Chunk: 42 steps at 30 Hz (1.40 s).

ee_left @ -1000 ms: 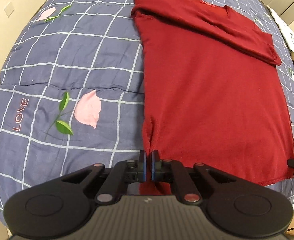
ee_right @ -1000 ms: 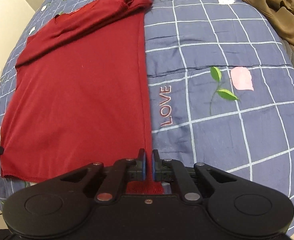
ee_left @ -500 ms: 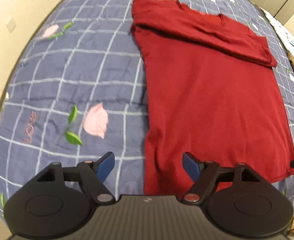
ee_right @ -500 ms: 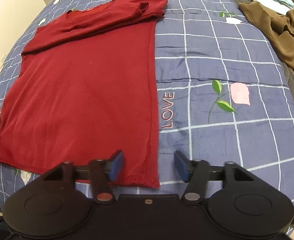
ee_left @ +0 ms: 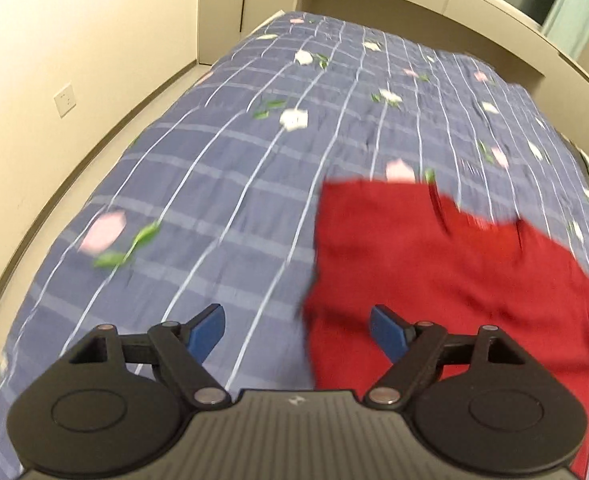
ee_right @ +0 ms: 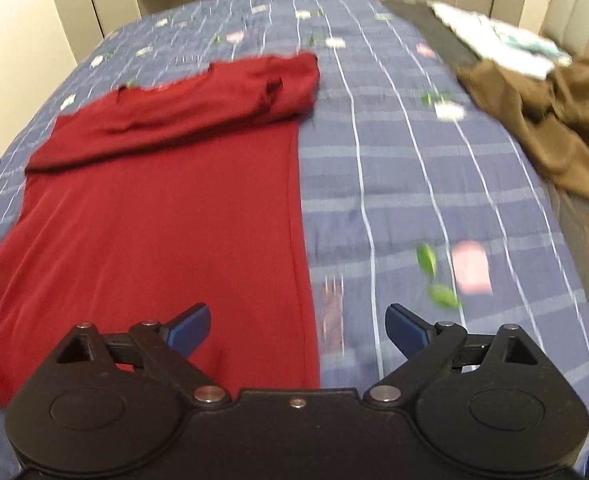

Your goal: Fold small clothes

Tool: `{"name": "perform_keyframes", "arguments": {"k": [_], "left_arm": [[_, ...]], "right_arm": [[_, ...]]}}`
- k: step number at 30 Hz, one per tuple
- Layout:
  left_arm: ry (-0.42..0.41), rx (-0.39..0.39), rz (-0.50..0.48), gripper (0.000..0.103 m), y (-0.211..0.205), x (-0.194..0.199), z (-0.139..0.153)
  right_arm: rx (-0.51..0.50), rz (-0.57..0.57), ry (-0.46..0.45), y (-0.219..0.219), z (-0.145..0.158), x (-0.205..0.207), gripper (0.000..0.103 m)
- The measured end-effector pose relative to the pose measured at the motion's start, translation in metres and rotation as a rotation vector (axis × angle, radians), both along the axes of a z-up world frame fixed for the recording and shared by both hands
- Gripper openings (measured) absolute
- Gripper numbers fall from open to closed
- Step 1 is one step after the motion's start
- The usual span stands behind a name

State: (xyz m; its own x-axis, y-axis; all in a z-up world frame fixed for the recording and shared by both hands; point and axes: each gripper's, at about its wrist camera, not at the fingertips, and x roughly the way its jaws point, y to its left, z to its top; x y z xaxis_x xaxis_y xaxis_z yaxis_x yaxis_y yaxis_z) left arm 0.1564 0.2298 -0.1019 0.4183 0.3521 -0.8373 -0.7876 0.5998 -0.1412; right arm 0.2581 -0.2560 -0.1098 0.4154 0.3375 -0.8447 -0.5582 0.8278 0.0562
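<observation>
A red long-sleeved shirt (ee_right: 162, 216) lies flat on a blue checked quilt (ee_right: 406, 184) printed with pink flowers and green leaves. In the right wrist view the shirt covers the left half of the bed, its body spread smooth, with both sleeves folded across the chest near the far end, just under the neckline. Its right side seam runs straight from the folded sleeve down to the near hem.

The right gripper (ee_right: 297, 327) hovers above the near right corner of the shirt with its jaws spread wide, holding nothing; its left blue pad (ee_right: 188, 326) sits over the red cloth and its right pad over the quilt. The left gripper (ee_left: 297, 332) is likewise released and empty, its jaws wide apart. In the left wrist view, which is blurred, the shirt (ee_left: 446, 280) fills the right near part of the picture, and the gripper's right pad (ee_left: 388, 334) is over the red fabric while its left pad is over the quilt.

A brown garment (ee_right: 542, 120) lies crumpled at the far right edge of the bed, well apart from the shirt, with a pale patterned cloth (ee_right: 502, 44) beyond it. A cream wall (ee_left: 54, 60) with a socket plate (ee_left: 65, 100) stands left of the bed.
</observation>
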Motion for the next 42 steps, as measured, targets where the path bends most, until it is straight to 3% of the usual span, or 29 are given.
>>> {"name": "perform_keyframes", "arguments": {"k": [3, 11, 14, 20, 23, 24, 25, 26, 27, 28, 31, 34, 37, 42], "left_arm": [[0.006, 0.008, 0.005, 0.084, 0.026, 0.035, -0.014], [0.046, -0.007, -0.035, 0.075, 0.062, 0.091, -0.058], [0.05, -0.03, -0.037, 0.07, 0.07, 0.097, -0.067], [-0.04, -0.108, -0.046, 0.071, 0.084, 0.105, -0.068], [-0.001, -0.102, -0.079, 0.069, 0.082, 0.115, -0.074], [0.014, -0.102, -0.083, 0.06, 0.082, 0.118, -0.077], [0.01, -0.101, -0.09, 0.042, 0.082, 0.12, -0.078], [-0.001, -0.108, -0.101, 0.035, 0.082, 0.121, -0.078], [-0.007, -0.11, -0.107, 0.02, 0.08, 0.123, -0.076], [-0.012, -0.104, -0.118, 0.011, 0.079, 0.125, -0.074], [-0.034, -0.092, -0.125, 0.01, 0.077, 0.122, -0.063], [-0.075, -0.115, -0.138, 0.01, 0.086, 0.112, -0.055], [-0.082, -0.119, -0.168, 0.01, 0.096, 0.106, -0.055], [-0.048, -0.108, -0.11, 0.01, 0.113, 0.094, -0.064]], "right_arm": [[0.047, 0.009, -0.038, 0.023, -0.003, 0.032, 0.091], [0.137, 0.082, -0.139, 0.103, -0.012, 0.141, 0.052], [0.125, 0.117, -0.129, 0.128, -0.02, 0.162, 0.049], [0.087, 0.161, -0.107, 0.153, -0.037, 0.169, 0.049], [0.087, 0.16, -0.098, 0.157, -0.042, 0.169, 0.049], [0.083, 0.165, -0.098, 0.159, -0.044, 0.169, 0.049], [0.076, 0.172, -0.101, 0.162, -0.046, 0.169, 0.05], [0.07, 0.177, -0.103, 0.164, -0.047, 0.169, 0.05], [0.066, 0.181, -0.104, 0.165, -0.049, 0.169, 0.05], [0.064, 0.183, -0.105, 0.166, -0.049, 0.17, 0.05], [0.059, 0.183, -0.108, 0.169, -0.048, 0.172, 0.043], [0.057, 0.188, -0.102, 0.17, -0.045, 0.172, 0.017], [0.057, 0.198, -0.104, 0.172, -0.043, 0.172, 0.013], [0.076, 0.194, -0.088, 0.176, -0.045, 0.173, 0.013]]}}
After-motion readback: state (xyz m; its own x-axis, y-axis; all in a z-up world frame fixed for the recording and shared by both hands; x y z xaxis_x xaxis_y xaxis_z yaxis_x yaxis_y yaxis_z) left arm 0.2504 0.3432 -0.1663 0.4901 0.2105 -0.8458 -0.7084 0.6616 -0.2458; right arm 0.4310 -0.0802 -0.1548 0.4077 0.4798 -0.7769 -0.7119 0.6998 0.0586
